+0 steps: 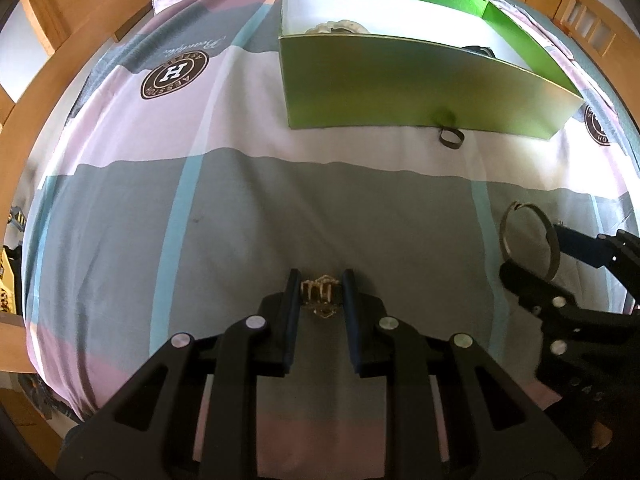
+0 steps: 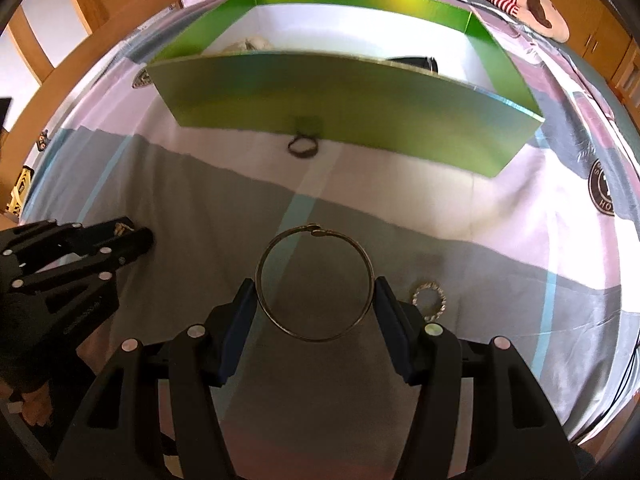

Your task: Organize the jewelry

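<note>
**Both grippers clamped on jewelry over the bed**

Left gripper (image 1: pixel 321 286) has its jaws narrowed on a small gold openwork ring (image 1: pixel 320 295), pads pressing both sides, just above the grey-and-pink patterned bedsheet (image 1: pixel 224 216). Right gripper (image 2: pixel 316 294) holds a thin round metal bangle (image 2: pixel 315 282) across its width, pads touching the rim on each side. A small sparkly beaded ring (image 2: pixel 429 300) lies on the sheet just right of the right gripper. The open green cardboard box (image 2: pixel 340 104) sits farther back, with a dark ribbon loop (image 2: pixel 303 147) at its front wall and a pale item and a dark item inside.
</note>
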Tool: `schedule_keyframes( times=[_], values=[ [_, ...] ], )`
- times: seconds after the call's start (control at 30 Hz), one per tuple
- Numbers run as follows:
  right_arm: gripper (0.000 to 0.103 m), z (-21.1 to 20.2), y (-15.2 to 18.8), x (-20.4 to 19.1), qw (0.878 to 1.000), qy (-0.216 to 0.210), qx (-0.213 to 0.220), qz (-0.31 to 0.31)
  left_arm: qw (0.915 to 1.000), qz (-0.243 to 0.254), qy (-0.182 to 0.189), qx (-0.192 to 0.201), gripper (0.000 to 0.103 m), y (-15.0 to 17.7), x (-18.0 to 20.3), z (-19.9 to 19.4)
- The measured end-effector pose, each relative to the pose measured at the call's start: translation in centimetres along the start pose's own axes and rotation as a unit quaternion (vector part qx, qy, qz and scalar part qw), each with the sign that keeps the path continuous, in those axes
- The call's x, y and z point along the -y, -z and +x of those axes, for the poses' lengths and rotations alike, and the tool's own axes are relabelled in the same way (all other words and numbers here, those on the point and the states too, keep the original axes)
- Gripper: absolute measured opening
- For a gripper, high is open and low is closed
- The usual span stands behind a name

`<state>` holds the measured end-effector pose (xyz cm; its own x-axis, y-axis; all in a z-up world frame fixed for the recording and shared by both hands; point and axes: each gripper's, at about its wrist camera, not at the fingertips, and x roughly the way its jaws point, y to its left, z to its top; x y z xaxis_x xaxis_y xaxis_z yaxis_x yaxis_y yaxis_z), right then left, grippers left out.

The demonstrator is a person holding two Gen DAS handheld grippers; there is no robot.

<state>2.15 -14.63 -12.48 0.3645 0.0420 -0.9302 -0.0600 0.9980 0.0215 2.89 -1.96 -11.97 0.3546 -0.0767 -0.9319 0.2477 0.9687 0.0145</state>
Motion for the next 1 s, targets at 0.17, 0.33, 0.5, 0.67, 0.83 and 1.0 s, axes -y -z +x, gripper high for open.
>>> schedule_keyframes(
  times=[0.17,0.33,0.5,0.67,0.83,1.0],
  values=[
    [0.072,0.3,0.1,0.0,1.000,0.009,-0.004,0.004,1.0000,0.004,-0.003,0.000,0.029,0.1,0.1,0.0],
    [0.072,0.9,0.2,-0.3,1.000,0.013,-0.008,-0.003,0.9999,0.009,-0.014,0.000,0.044,0.2,0.4,0.3],
    [0.059,0.5,0.5,-1.1,1.000,0.001,-0.004,-0.022,1.0000,0.007,-0.007,0.001,0.044,0.2,0.1,0.4],
    [0.059,-0.1,1.5,-1.2,1.000,-0.008,-0.014,-0.023,0.9999,0.007,0.008,0.009,0.042,0.7,-0.3,0.1],
    [0.074,-1.2,3.4,0.5,0.999,-0.028,-0.018,0.002,0.9988,-0.004,0.045,0.016,0.042,1.4,-1.9,-0.8],
    [0.074,-1.5,4.3,1.3,0.999,-0.032,-0.028,0.003,0.9989,-0.008,0.043,0.013,0.042,2.0,-3.5,-1.3]
  ],
)
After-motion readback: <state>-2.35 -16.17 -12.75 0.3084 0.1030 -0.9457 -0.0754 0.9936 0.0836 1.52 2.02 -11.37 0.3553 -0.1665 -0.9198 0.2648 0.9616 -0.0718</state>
